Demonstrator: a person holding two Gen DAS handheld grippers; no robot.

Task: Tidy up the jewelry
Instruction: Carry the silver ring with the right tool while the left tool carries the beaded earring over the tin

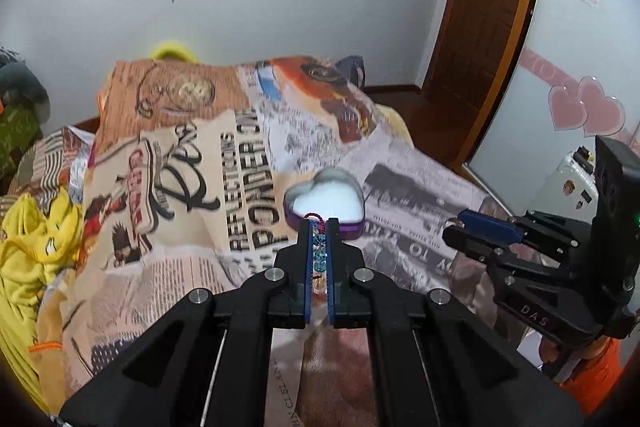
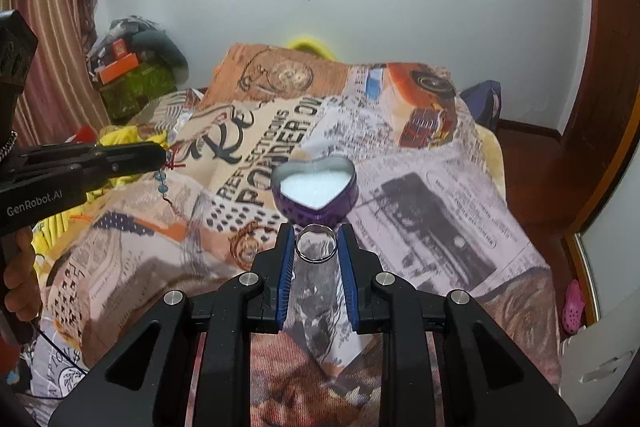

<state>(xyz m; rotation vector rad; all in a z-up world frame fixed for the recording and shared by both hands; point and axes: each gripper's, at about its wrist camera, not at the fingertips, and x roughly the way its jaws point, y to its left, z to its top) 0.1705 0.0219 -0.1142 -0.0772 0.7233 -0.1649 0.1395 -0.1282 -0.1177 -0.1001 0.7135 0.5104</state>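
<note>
Left wrist view, left fingers (image 1: 319,227) clamped on beaded bracelet (image 1: 319,251), right fingers (image 2: 316,233) gripping silver ring (image 2: 315,243), heart tin (image 2: 316,193) beyond

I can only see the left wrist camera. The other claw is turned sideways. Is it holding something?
Observer: Yes. The right claw pinches a silver ring by its sides.
Operator: Do my beads hang down?
Observer: Yes. In the right wrist view the bead string dangles below the tip of the left claw, blue beads on a red cord.
Operator: Is there something I can't see at all?
Observer: A pink shoe lies low at the right, past the edge of the bed.
</note>
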